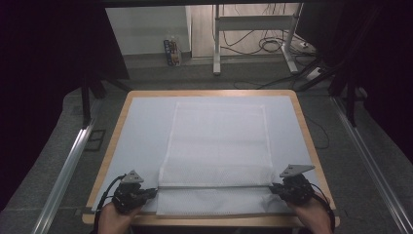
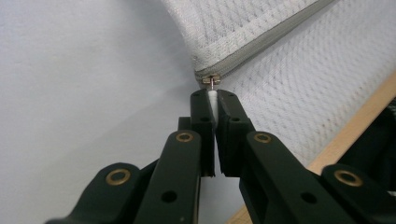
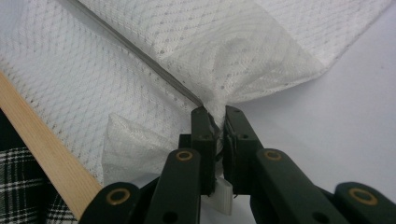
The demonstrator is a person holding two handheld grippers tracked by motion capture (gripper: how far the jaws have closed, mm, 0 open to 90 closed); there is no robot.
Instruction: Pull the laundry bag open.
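Observation:
A white mesh bag (image 1: 217, 146) lies flat on the table's pale mat, its grey zipper (image 1: 214, 185) running across near the front edge. My left gripper (image 1: 155, 192) is at the zipper's left end, shut on the white zipper pull (image 2: 213, 100) just below the metal slider (image 2: 211, 80). At the zipper's right end my right gripper (image 1: 272, 188) is shut on a bunched corner of the mesh (image 3: 219, 105). The mesh bag (image 3: 187, 51) puckers into folds where that gripper pinches it.
The wooden table edge (image 1: 214, 220) runs just in front of both hands. Pale mat (image 1: 141, 126) lies bare on either side of the bag. Beyond the table stand a white frame's legs (image 1: 216, 44), floor cables (image 1: 265, 44) and a small carton (image 1: 172, 52).

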